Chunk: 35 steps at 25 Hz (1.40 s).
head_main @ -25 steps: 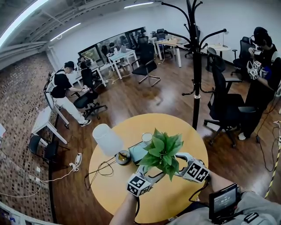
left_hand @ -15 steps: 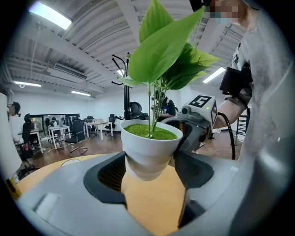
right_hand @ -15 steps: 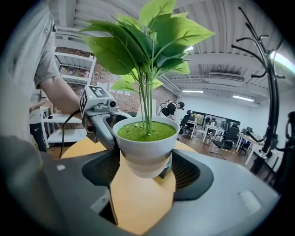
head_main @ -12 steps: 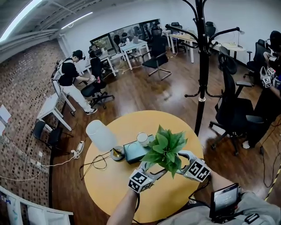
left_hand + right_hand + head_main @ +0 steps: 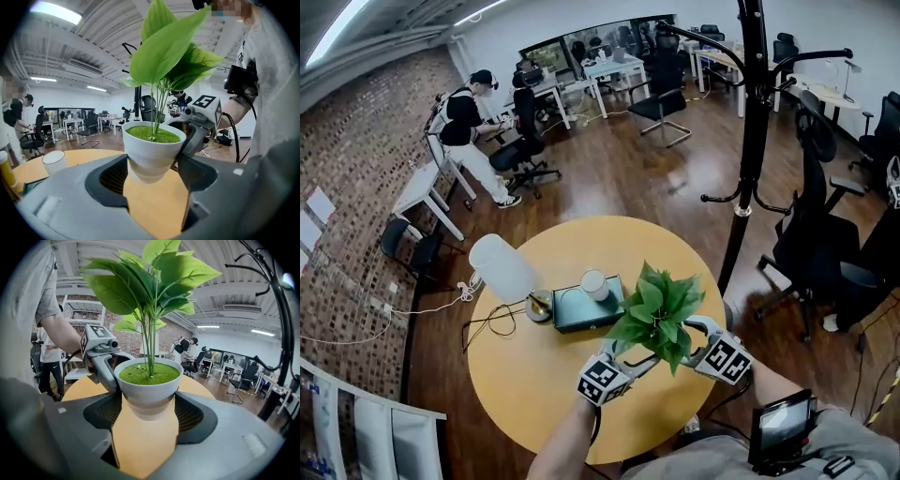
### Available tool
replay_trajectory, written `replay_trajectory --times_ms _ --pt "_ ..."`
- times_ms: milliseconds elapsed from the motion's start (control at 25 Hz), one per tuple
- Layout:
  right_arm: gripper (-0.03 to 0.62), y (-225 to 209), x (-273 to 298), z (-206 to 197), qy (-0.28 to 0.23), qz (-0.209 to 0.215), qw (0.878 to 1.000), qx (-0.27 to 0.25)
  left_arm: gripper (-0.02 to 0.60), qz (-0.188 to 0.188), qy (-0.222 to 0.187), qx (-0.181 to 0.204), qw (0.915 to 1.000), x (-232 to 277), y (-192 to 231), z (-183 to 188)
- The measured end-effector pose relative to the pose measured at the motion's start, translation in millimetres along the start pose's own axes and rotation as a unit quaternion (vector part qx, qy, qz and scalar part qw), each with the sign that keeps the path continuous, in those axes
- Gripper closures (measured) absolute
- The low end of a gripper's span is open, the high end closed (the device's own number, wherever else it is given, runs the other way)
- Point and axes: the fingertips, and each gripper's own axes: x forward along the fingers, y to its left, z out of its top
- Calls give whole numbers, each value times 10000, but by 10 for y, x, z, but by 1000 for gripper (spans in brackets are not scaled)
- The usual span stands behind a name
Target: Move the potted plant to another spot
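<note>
The potted plant [image 5: 657, 315] hangs off the round yellow table [image 5: 534, 380], toward its 3 o'clock side, its white pot pinched between the wide-spread jaws of the left gripper [image 5: 636, 364] from 7 o'clock and the right gripper [image 5: 689, 339] from 4 o'clock.

Round yellow table [image 5: 534, 384]: near and left-front parts bare, wide room to pass. Far-left part crowded: white-shaded lamp [image 5: 500, 267], its cable [image 5: 492, 323] looping over the top. Dark flat tray [image 5: 581, 311] carrying a white cup [image 5: 593, 283] sits just beyond the potted plant [image 5: 659, 314]. Black coat stand [image 5: 748, 187] rises off the far right edge, office chair [image 5: 811, 244] behind it.
</note>
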Motion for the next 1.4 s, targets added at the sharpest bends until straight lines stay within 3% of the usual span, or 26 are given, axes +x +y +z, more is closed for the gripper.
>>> replay_trajectory --times_ms 760,1400 --pt "233 -219 487 -714 592 466 9969 239 247 108 415 -553 9975 455 286 -727" --pt "233 -353 784 -1138 872 577 9938 379 247 135 544 -660 9962 709 463 -1135"
